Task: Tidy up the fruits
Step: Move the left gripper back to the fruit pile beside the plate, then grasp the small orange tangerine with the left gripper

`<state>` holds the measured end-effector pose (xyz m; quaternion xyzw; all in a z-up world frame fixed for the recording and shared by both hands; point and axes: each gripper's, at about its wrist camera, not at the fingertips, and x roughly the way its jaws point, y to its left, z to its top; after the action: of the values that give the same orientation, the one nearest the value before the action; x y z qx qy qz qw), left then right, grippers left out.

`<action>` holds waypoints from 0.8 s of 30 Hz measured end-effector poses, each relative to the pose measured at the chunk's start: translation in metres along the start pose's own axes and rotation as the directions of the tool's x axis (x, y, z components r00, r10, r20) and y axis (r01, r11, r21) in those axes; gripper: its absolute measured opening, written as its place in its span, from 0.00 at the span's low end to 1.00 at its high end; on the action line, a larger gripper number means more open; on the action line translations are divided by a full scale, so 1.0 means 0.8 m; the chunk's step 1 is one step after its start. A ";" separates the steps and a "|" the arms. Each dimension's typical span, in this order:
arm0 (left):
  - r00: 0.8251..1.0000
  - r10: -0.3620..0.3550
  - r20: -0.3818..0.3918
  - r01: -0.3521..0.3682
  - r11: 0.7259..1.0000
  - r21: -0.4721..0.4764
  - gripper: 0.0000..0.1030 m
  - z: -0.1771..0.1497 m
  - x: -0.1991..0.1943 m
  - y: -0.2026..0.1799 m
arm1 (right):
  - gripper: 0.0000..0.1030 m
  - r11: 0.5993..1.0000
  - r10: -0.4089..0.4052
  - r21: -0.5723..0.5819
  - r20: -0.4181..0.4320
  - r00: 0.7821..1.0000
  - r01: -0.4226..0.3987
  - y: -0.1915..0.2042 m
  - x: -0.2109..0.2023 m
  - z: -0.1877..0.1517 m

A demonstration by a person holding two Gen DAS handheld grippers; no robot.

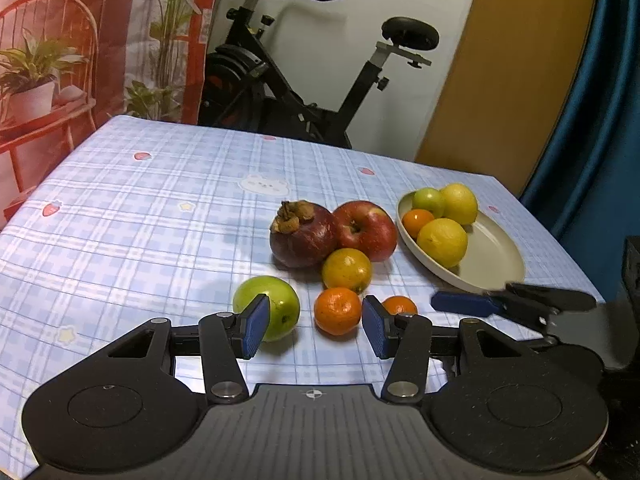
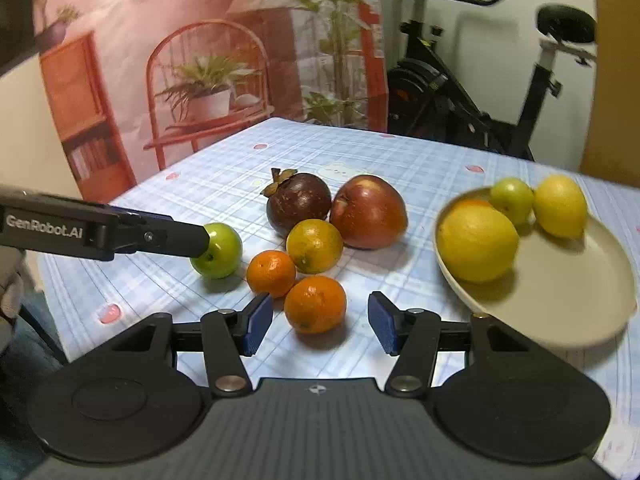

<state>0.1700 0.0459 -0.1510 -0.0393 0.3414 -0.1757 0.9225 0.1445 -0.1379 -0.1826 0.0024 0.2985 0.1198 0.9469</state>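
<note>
1. The table (image 1: 160, 208), under a blue plaid cloth with strawberry prints, carries all the fruit; behind it stand an exercise bike (image 1: 304, 80) and a printed backdrop (image 1: 80, 40) of a red chair and potted plants.
2. The left tongs (image 1: 314, 326) are released, blue pads spread wide and low over the cloth, holding nothing. In the left wrist view they bracket a small orange (image 1: 337, 310), without touching it.
3. The right tongs (image 2: 320, 322) are likewise released and grasp nothing. In the right wrist view another small orange (image 2: 315, 304) lies on the cloth just beyond the gap between the pads.
4. The cream oval plate (image 1: 496, 256) sits at 3 o'clock of the loose fruit cluster, apart from it. At its far end it holds two lemons (image 1: 442, 242), a small green fruit (image 1: 429, 201) and a small orange.
5. The red apple (image 1: 365, 230) lies at 12 o'clock in the loose cluster, touching the dark mangosteen (image 1: 302, 236) at its 9 o'clock.
6. A yellow-orange citrus (image 1: 346, 270) rests just in front of those two, at their 6 o'clock.
7. The green apple (image 1: 276, 304) lies at 9 o'clock of the cluster, partly behind the left pad in the left wrist view; in the right wrist view one finger of the left tongs crosses in front of it, and I cannot tell if they touch.
</note>
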 end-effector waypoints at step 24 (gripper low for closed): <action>0.999 -0.015 -0.041 0.016 1.000 0.021 0.51 -0.006 0.013 -0.007 | 0.37 0.999 0.052 0.003 -0.028 0.998 -0.051 -0.014 0.008 -0.018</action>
<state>0.1725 0.0376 -0.1597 -0.0287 0.3578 -0.1872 0.9144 0.1442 -0.1484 -0.1987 0.0096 0.3119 0.1438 0.9391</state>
